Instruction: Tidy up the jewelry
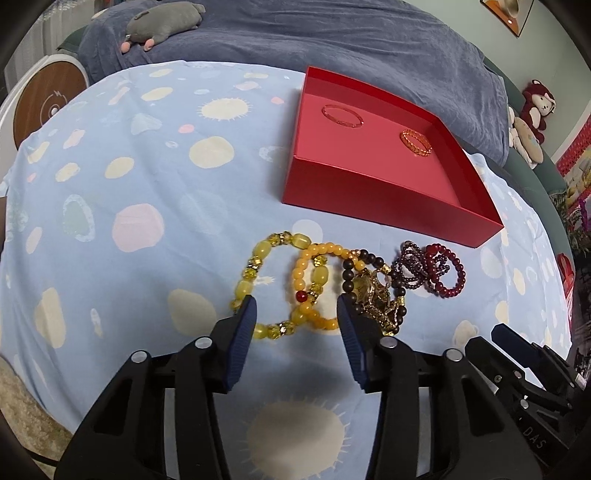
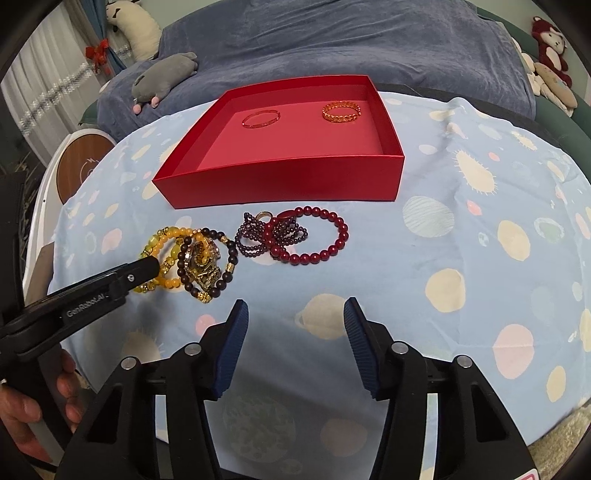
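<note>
A red open box (image 1: 373, 195) (image 2: 280, 177) holds a thin red-gold bangle (image 1: 341, 115) (image 2: 261, 118) and a gold chain-pattern bangle (image 1: 416, 143) (image 2: 341, 110). In front of it lie a yellow bead bracelet (image 1: 255, 273) (image 2: 149, 245), an orange bead bracelet (image 1: 308, 280) (image 2: 173, 282), a dark bead bracelet with gold charms (image 1: 376, 291) (image 2: 205, 264), a purple bead strand (image 1: 410, 266) (image 2: 255, 236) and a dark red bead bracelet (image 1: 448, 271) (image 2: 314, 236). My left gripper (image 1: 297, 306) (image 2: 147, 264) is open, its fingertips straddling the yellow and orange bracelets. My right gripper (image 2: 295, 308) is open and empty, short of the jewelry.
The table has a light blue planet-print cloth (image 1: 147, 184) (image 2: 480, 240). A blue-grey blanket (image 1: 332, 40) (image 2: 332, 40) lies behind it, with a grey plush toy (image 1: 162, 22) (image 2: 164, 75). A round wooden stool (image 1: 44, 99) (image 2: 79, 162) stands at the left.
</note>
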`<state>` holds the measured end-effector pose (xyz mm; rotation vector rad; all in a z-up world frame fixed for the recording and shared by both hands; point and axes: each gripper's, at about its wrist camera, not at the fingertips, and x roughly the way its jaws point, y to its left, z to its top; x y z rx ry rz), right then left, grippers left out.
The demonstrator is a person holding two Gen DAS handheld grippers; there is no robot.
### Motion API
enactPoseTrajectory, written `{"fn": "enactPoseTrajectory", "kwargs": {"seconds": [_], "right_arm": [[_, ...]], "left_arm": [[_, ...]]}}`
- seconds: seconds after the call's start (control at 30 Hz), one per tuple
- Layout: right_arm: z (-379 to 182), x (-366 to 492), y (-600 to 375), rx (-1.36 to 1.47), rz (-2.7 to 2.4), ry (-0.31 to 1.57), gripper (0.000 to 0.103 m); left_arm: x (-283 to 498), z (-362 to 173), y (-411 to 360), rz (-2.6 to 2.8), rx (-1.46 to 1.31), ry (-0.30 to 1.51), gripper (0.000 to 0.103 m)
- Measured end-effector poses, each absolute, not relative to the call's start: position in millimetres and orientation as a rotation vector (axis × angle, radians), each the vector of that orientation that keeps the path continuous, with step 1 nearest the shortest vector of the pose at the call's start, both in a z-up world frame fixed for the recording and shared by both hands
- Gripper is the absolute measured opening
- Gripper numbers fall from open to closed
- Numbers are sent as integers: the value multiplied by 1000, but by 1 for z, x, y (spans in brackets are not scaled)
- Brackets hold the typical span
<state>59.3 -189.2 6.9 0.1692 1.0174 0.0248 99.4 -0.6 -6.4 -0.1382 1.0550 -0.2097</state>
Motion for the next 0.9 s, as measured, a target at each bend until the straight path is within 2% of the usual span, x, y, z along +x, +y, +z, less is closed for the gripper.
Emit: {"fn": "enactPoseTrajectory", "kwargs": {"seconds": [0.1,0.33,0.43,0.6,0.73,0.8,0.9], "right_arm": [[7,65,-190,174,34,1014,48],[2,86,-181,142,73,1009,30],[-1,95,-178,119,83,1009,28],[-6,106,-176,99,95,1015,24],[-13,114,-173,77,108,1034,8],[-13,115,-173,77,111,1032,8],[-12,113,-176,92,116,1030,0]], "left_arm": [[104,-10,-5,-223,-156,1069,35],[112,-19,-10,-249,-157,1102,18],[115,-20,-9,-249,-167,1106,12],[117,-19,-9,-253,-162,1104,11],[118,-19,-8,-254,-165,1105,11],[119,-19,-7,-252,-167,1105,11],[118,-18,-5,-253,-171,1103,11]]}}
